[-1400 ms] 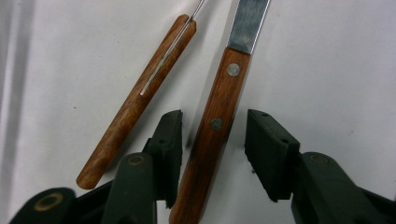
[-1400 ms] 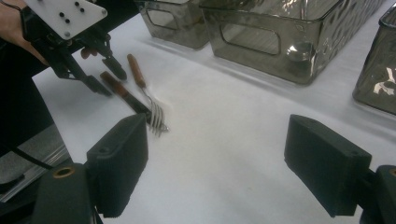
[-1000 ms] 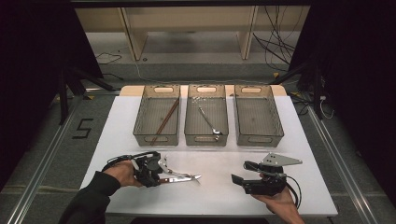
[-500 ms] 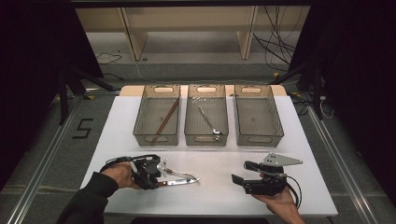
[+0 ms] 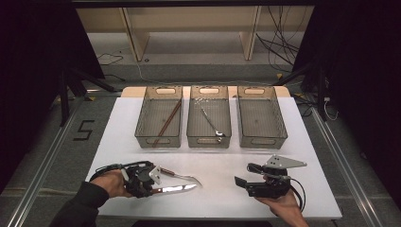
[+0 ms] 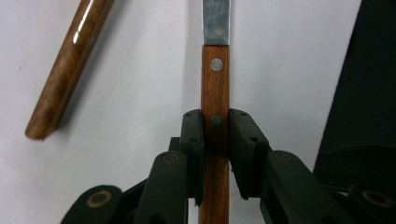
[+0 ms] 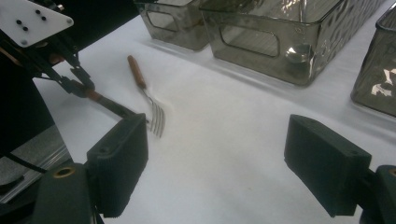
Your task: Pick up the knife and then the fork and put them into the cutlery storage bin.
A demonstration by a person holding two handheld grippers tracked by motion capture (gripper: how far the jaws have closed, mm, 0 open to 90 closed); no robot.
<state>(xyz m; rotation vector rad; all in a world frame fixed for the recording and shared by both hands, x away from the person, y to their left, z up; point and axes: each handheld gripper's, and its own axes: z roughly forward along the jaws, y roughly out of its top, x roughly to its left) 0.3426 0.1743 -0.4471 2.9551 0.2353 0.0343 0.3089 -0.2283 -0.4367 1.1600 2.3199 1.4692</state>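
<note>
Gripping the knife (image 6: 215,79) by its wooden handle, our left hand-held gripper (image 5: 142,178) holds it low at the near-left worktop (image 5: 213,161), likely for binning; right hand-held gripper (image 5: 242,181) gapes empty.

My worktop (image 5: 302,189) is a white rectangular slab with a strip of bare pale wood along its far edge. Around it the floor (image 5: 108,118) is grey carpet, and a black number 5 (image 5: 84,129) is marked on it to my left. Metal rails (image 5: 42,170) run along the floor on both sides. Beyond the worktop stands a pale wooden shelf unit (image 5: 189,19) with upright legs, and loose black cables (image 5: 283,47) lie on the floor near its right end. Black curtains (image 5: 38,56) close in the left and right, with a dark stand leg (image 5: 64,94) at the left. The light is even and falls from above.
</note>
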